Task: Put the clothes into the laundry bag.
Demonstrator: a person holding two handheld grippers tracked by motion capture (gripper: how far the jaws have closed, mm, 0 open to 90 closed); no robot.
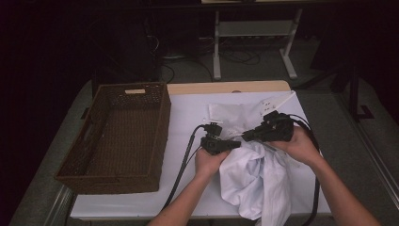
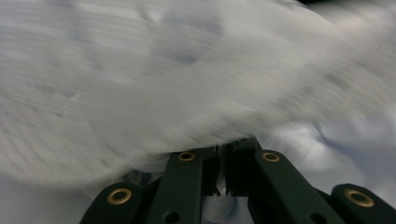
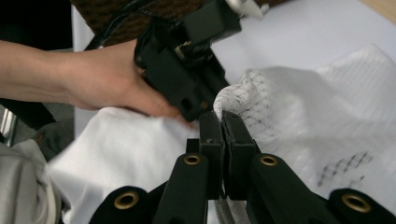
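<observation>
Right claw (image 3: 223,126): clamped tight on white mesh bag (image 3: 317,116) | left claw (image 2: 223,154): closed, pinching white cloth (image 2: 140,84) | basket (image 1: 117,136) on counter (image 1: 188,108)

Both forearms come up from the near edge and angle toward each other. The left hand (image 1: 209,162) wraps the left gripper (image 1: 237,143) from below, its jaws pointing toward the right gripper (image 1: 245,136) and pressed nearly together. The right hand (image 1: 301,146) holds its gripper from behind, jaws level, aimed back at the left one and clamped tight. The two sets of jaw tips sit just beside each other.
</observation>
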